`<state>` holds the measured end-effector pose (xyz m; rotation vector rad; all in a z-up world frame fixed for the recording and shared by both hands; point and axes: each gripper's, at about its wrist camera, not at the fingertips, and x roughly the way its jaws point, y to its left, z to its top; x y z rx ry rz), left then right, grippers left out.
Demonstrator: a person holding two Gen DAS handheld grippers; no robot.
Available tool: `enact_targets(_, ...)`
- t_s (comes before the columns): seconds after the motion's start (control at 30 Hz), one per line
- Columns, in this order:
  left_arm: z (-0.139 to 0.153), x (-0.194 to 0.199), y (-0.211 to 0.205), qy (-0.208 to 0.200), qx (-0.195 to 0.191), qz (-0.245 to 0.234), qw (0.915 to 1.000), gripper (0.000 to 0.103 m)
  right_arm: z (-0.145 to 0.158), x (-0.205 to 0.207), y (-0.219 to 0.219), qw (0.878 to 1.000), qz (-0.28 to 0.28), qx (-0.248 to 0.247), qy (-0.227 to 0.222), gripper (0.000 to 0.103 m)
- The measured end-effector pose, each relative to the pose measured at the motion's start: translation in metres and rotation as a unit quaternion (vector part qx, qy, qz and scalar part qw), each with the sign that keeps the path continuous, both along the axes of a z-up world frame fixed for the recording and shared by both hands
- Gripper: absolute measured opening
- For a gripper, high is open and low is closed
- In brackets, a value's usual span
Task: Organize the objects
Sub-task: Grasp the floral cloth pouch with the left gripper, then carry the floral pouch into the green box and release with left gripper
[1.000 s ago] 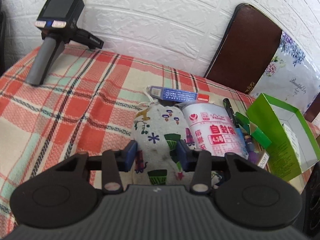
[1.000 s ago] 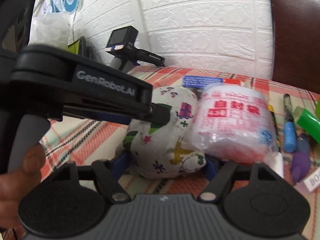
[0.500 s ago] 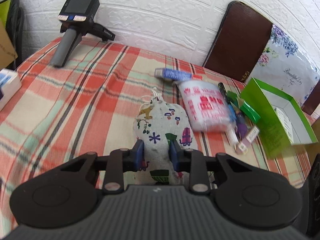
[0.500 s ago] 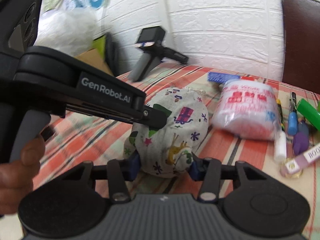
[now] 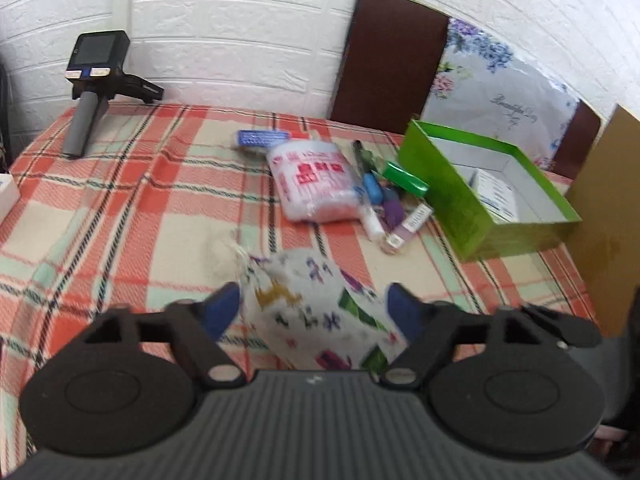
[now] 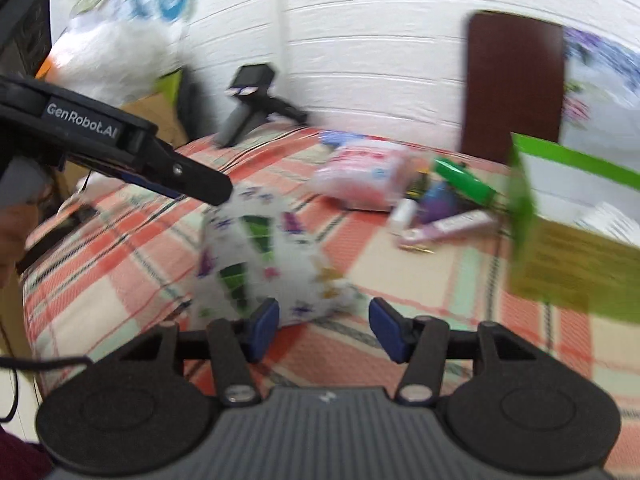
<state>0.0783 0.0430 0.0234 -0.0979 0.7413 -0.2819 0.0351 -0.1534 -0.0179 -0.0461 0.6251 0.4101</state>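
The printed cloth pouch (image 5: 316, 312) sits between my left gripper's (image 5: 314, 306) spread-apart fingers near the plaid table's (image 5: 120, 208) front edge, my right gripper (image 6: 324, 326) also apart, "GenRobot.AI" legible on the left one.

Blurred printed pouch (image 5: 316, 312) sits between left gripper's (image 5: 314, 312) apparently spread fingers (image 5: 222, 309).

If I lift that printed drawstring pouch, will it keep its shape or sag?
The cloth pouch looks soft and lumpy, so it will probably sag and deform when squeezed. Its woven fabric should grip rather than slip. With that slumped shape, rolling seems unlikely.
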Motion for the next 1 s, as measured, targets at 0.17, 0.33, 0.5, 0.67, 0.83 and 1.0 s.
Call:
enact_targets(0.17,-0.022,0.037,0.008,0.046,0.002,0.041,0.9981,0.09,-0.006,0.002,0.0,0.999,0.026,0.03,0.024,0.079)
enact_targets(0.33,-0.047,0.056,0.017,0.112,-0.083,0.024,0.99,0.057,-0.022,0.017,0.035,0.997,0.068,0.001,0.038,0.092)
enact_targets(0.5,-0.016,0.036,-0.004,0.081,-0.075,0.026,0.9936,0.044,-0.012,0.009,0.046,0.995,0.098,-0.014,-0.017,0.043)
enact_targets(0.67,0.046,0.039,-0.066,-0.016,-0.07,-0.058,0.9957,0.044,0.026,-0.003,0.007,0.99,0.026,-0.024,-0.135,0.042)
enact_targets(0.83,0.074,0.076,-0.173,-0.059,-0.062,-0.158,0.9837,0.045,0.047,0.013,-0.063,0.975,-0.092,-0.047,-0.197,0.042)
enact_targets(1.0,0.063,0.118,-0.276,-0.062,-0.037,-0.236,0.9692,0.045,0.04,0.043,-0.142,0.962,-0.2,-0.052,-0.181,0.043)
